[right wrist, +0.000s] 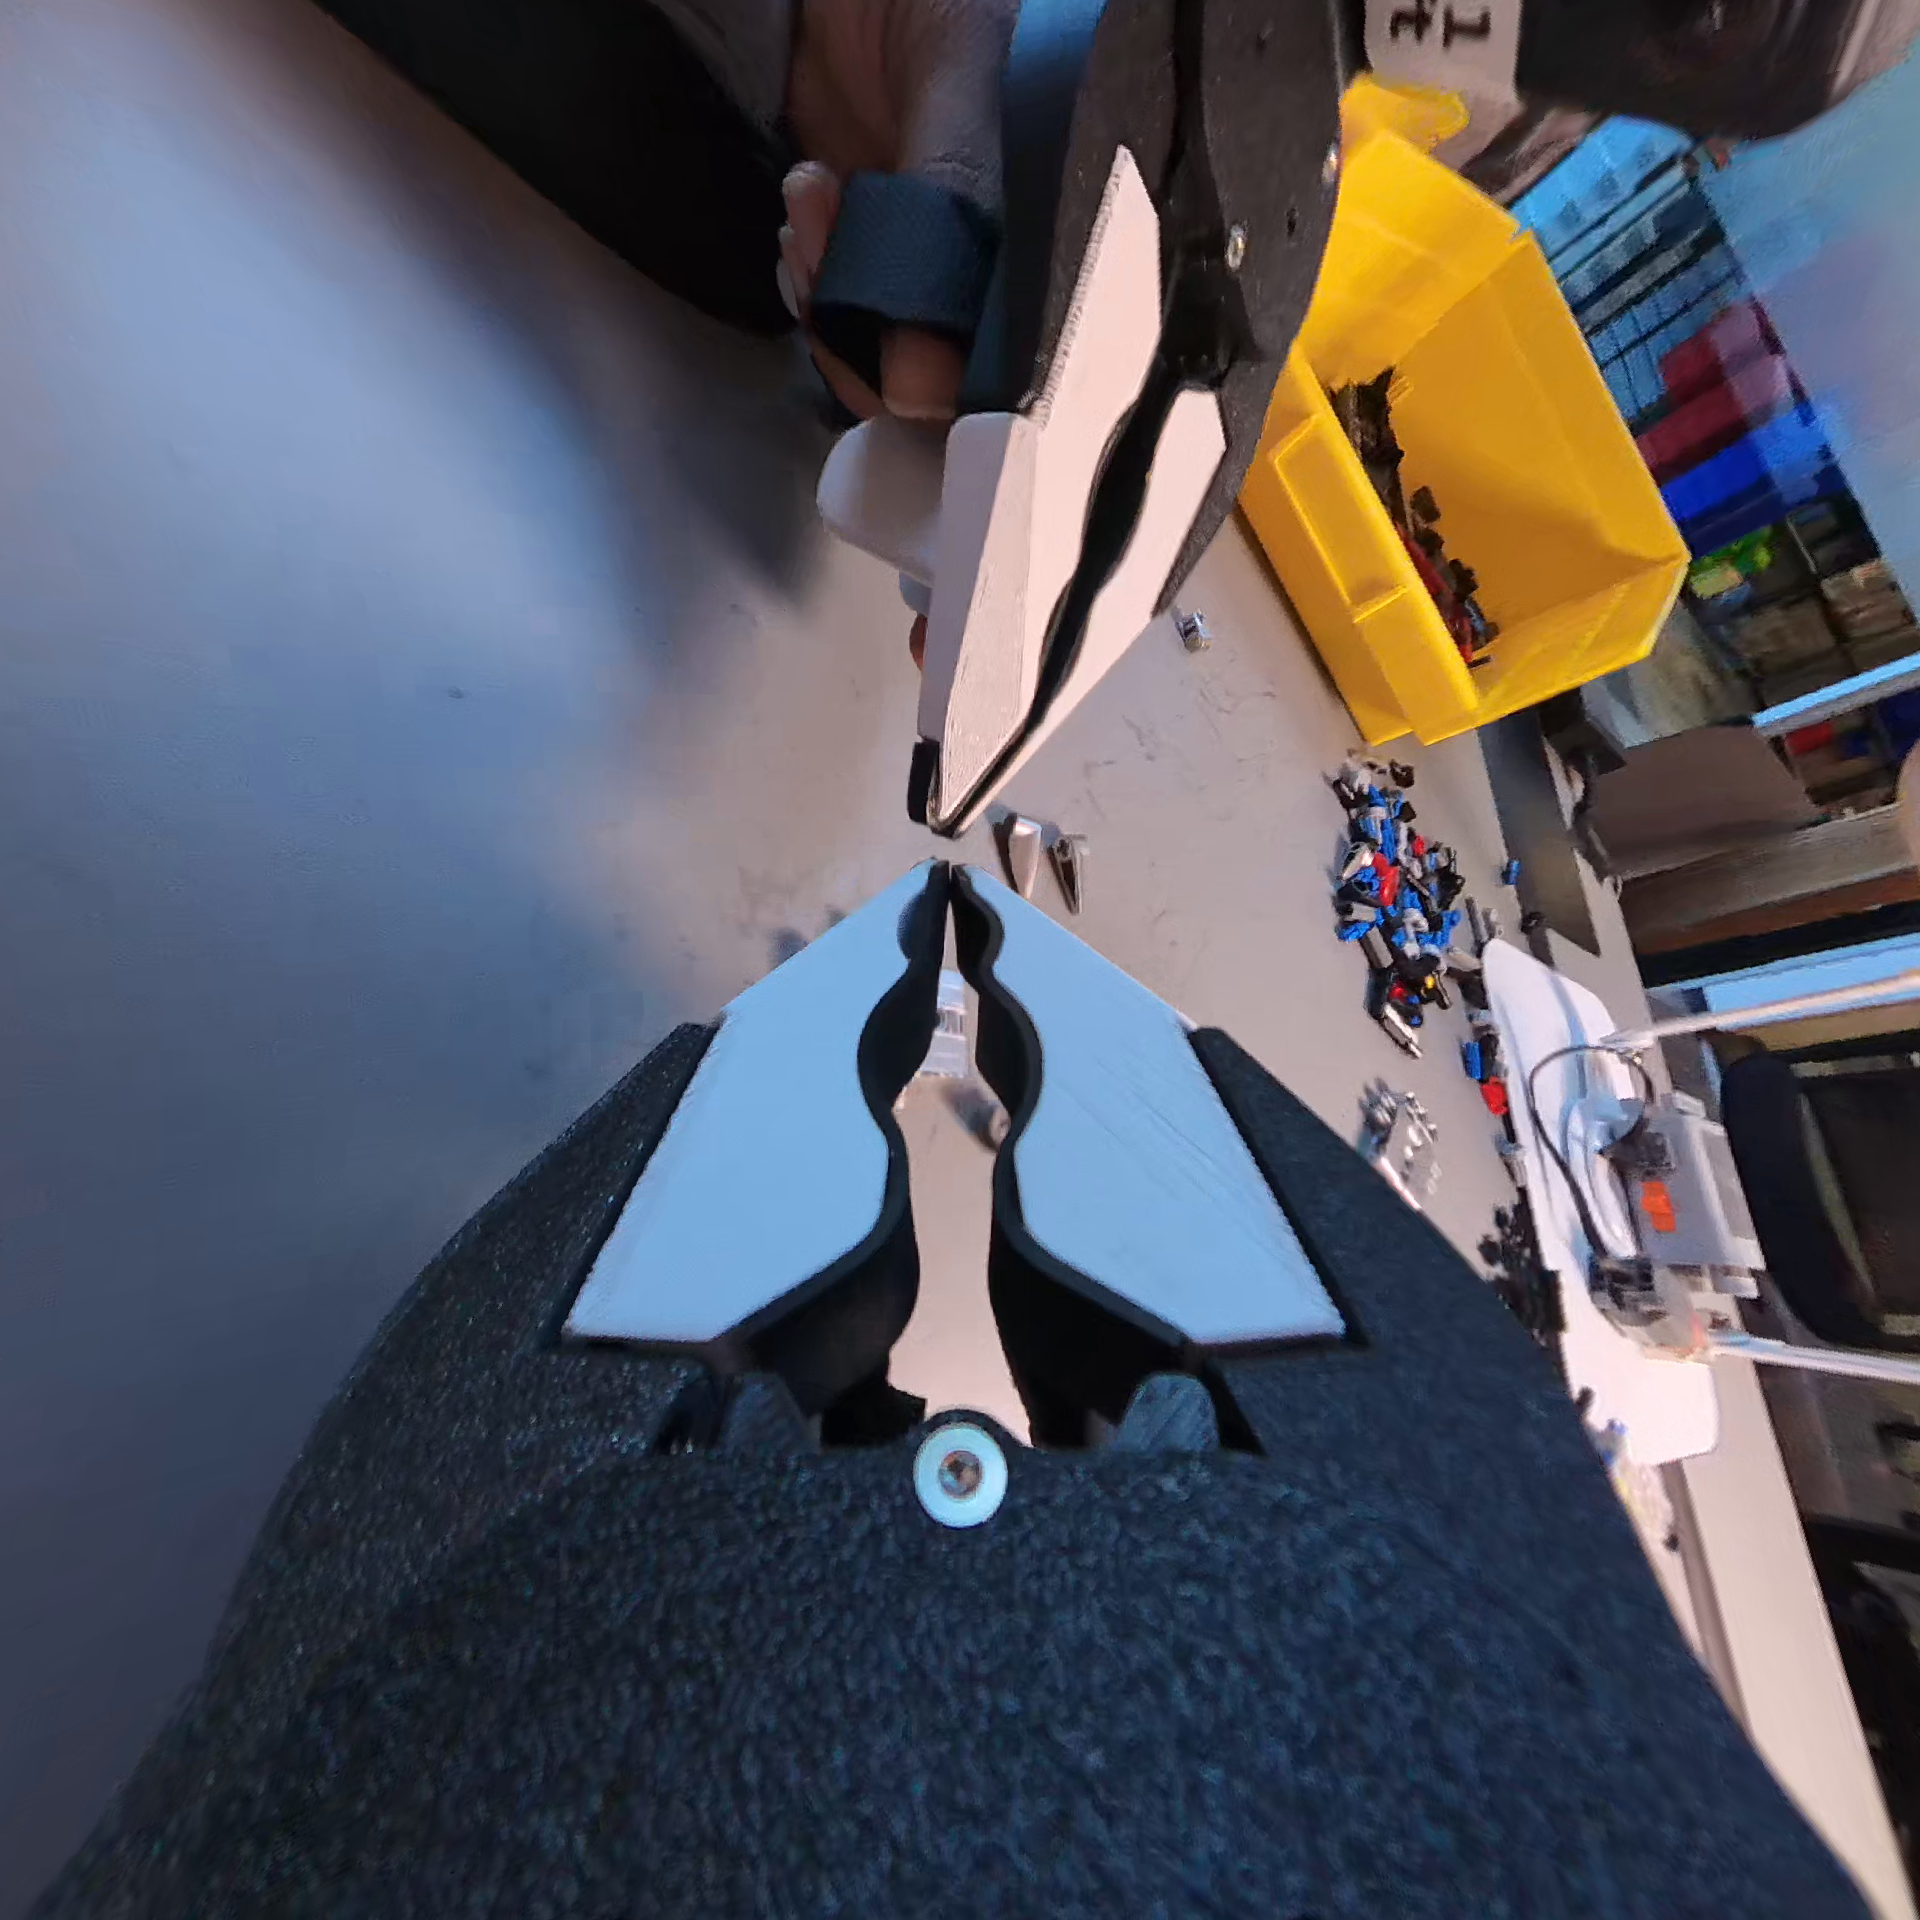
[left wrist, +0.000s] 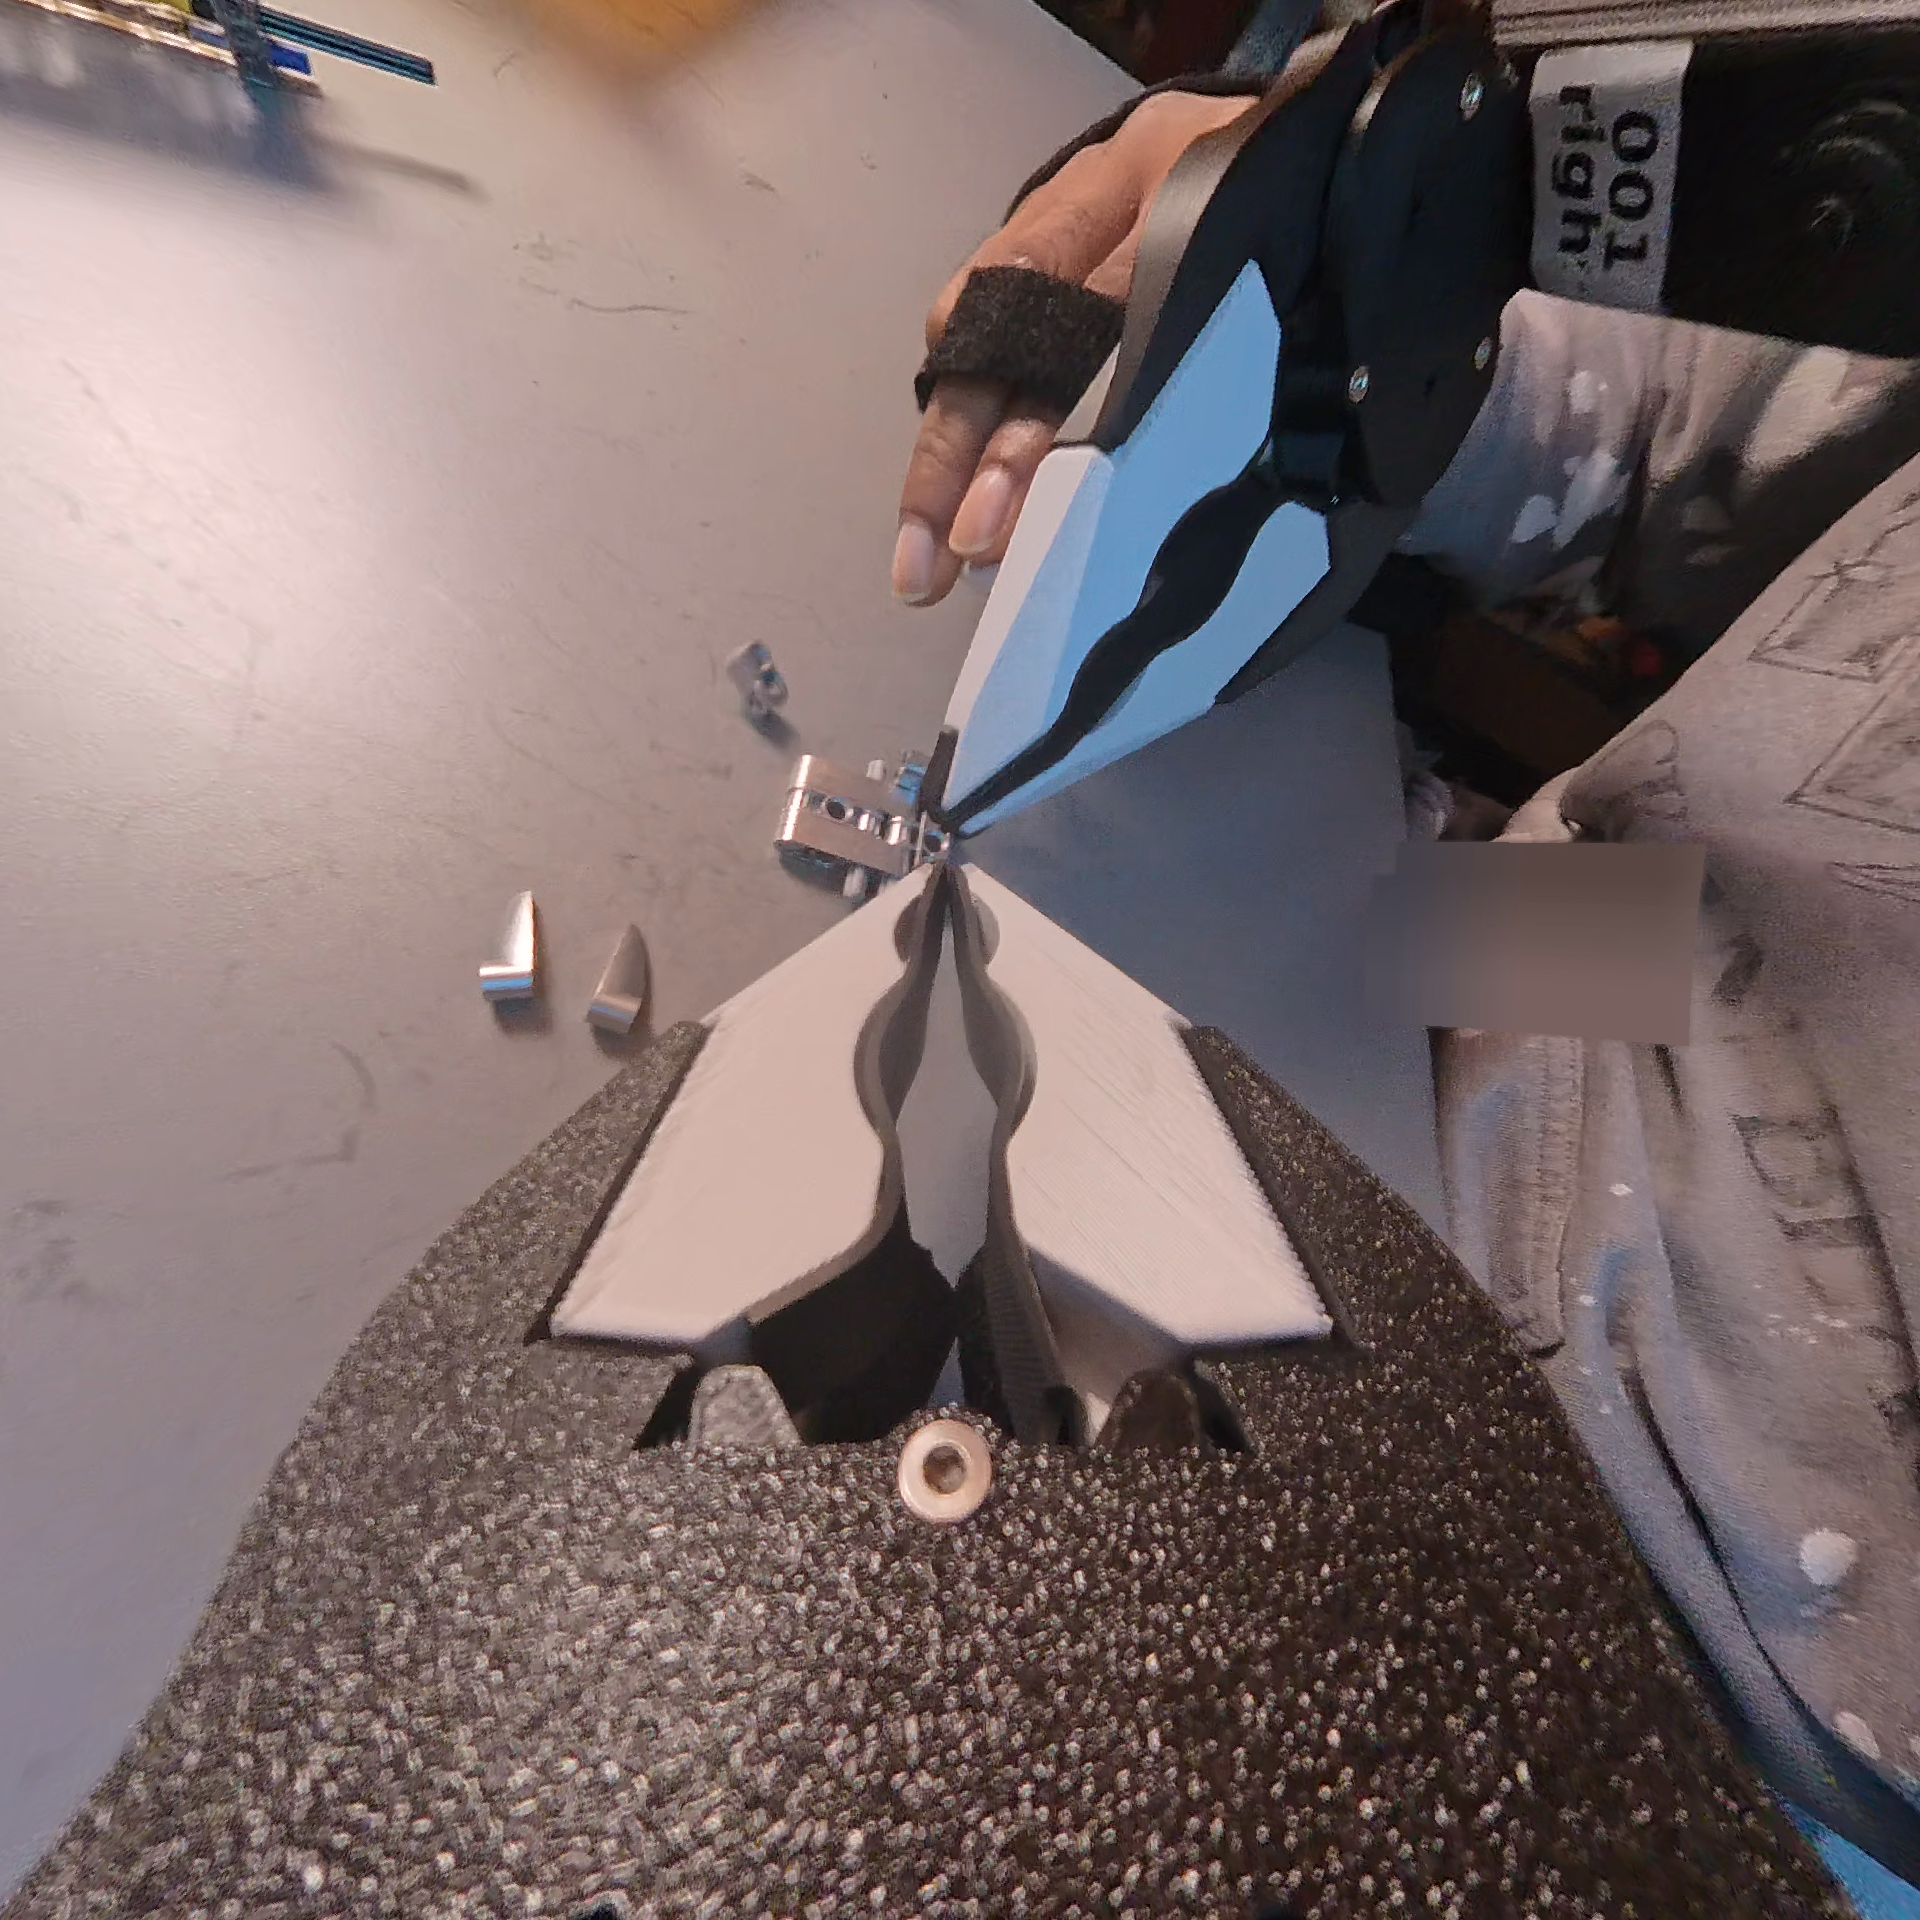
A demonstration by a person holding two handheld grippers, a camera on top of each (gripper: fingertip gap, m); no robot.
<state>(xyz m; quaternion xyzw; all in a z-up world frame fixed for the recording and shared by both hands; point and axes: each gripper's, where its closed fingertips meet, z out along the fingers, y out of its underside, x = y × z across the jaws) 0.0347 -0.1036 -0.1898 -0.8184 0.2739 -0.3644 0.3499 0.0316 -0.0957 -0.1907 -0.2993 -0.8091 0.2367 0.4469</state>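
Observation:
A small silver brick assembly (left wrist: 842,821) lies on the grey table (left wrist: 312,520). My left gripper (left wrist: 945,871) is shut, its tips together right at the assembly's near end, with nothing seen between them. My right gripper (left wrist: 940,821) comes in from the upper right, held by a hand (left wrist: 997,416), and is also shut with its tips at the same end of the assembly. In the right wrist view the right gripper (right wrist: 943,868) is shut and faces the shut left gripper (right wrist: 940,821) tip to tip. The assembly (right wrist: 951,1023) shows through the gap lower between the right fingers.
Two silver curved pieces (left wrist: 511,951) (left wrist: 621,982) and a small silver part (left wrist: 758,675) lie left of the assembly. A yellow bin (right wrist: 1455,468), a pile of small coloured bricks (right wrist: 1397,904) and a grey device on a white tray (right wrist: 1662,1195) lie farther off. The person's clothing (left wrist: 1662,1143) is at the right.

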